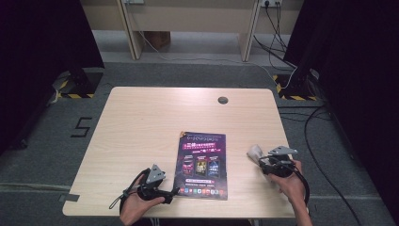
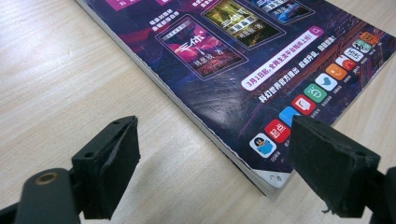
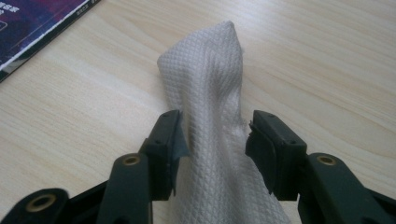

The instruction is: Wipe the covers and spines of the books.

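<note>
Magazine point(image 1: 202, 165) flat between both grippers — white cloth point(image 3: 210, 116) just right.

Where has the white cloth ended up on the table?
The white textured cloth lies on the light wooden table at its right side, between the jaws of the right tool, right of the purple magazine.

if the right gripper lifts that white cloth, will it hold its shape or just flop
Probably flop: the white cloth is thin, waffle-textured fabric already bunched into a soft fold between the right gripper jaws. It looks light, so it should lift easily. The textured weave likely grips the pads well, so slipping seems unlikely.
</note>
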Tool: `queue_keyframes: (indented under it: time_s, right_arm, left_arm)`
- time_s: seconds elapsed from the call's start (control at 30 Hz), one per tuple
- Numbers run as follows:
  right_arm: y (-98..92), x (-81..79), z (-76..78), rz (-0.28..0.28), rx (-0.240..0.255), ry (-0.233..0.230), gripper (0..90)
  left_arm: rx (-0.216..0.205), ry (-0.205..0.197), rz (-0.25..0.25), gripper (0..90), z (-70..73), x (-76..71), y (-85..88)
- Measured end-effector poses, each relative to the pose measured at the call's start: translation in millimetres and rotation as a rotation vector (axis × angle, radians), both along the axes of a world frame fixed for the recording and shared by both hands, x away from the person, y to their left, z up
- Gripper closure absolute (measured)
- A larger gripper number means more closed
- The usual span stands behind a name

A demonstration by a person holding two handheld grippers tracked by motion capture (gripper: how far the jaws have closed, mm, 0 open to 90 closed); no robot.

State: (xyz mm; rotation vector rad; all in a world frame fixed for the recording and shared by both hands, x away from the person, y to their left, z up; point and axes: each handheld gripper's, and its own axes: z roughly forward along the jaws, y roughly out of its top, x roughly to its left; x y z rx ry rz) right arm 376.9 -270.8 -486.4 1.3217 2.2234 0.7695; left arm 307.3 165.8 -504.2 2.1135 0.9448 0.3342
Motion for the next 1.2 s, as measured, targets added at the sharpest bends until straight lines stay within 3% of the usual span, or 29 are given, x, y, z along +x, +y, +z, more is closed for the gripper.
queue_keyframes:
  time_s: [0.3, 0.47, 0.6, 0.77, 0.97, 1.2]
  right_arm:
    - [1.9, 7.3, -8.3, 0.035, -0.013, 0.027, 66.9]
    - [-1.1, 7.7, -6.6, 0.045, -0.021, 0.015, 75.4]
    - [-1.9, 6.1, -1.1, 0.050, -0.024, -0.007, 77.3]
    - [6.5, 3.0, 13.1, 0.067, 0.017, -0.068, 77.4]
    - [31.9, 4.9, 25.0, 0.138, 0.028, -0.101, 77.3]
    - [87.0, 19.4, 28.3, 0.256, -0.005, -0.103, 77.4]
  left_arm:
    - [0.011, 0.001, -0.028, 18.3, -2.5, -1.9, -8.5]
    - [0.016, 0.000, -0.035, 18.6, -3.0, -2.5, -10.1]
    - [0.011, -0.003, -0.036, 18.7, -2.8, -3.0, -10.3]
    - [-0.001, -0.010, -0.031, 19.3, -1.3, -4.2, -10.6]
    - [-0.016, -0.032, -0.049, 21.1, 3.3, -11.6, -16.0]
    - [-0.014, -0.024, -0.076, 24.4, 2.2, -13.4, -20.0]
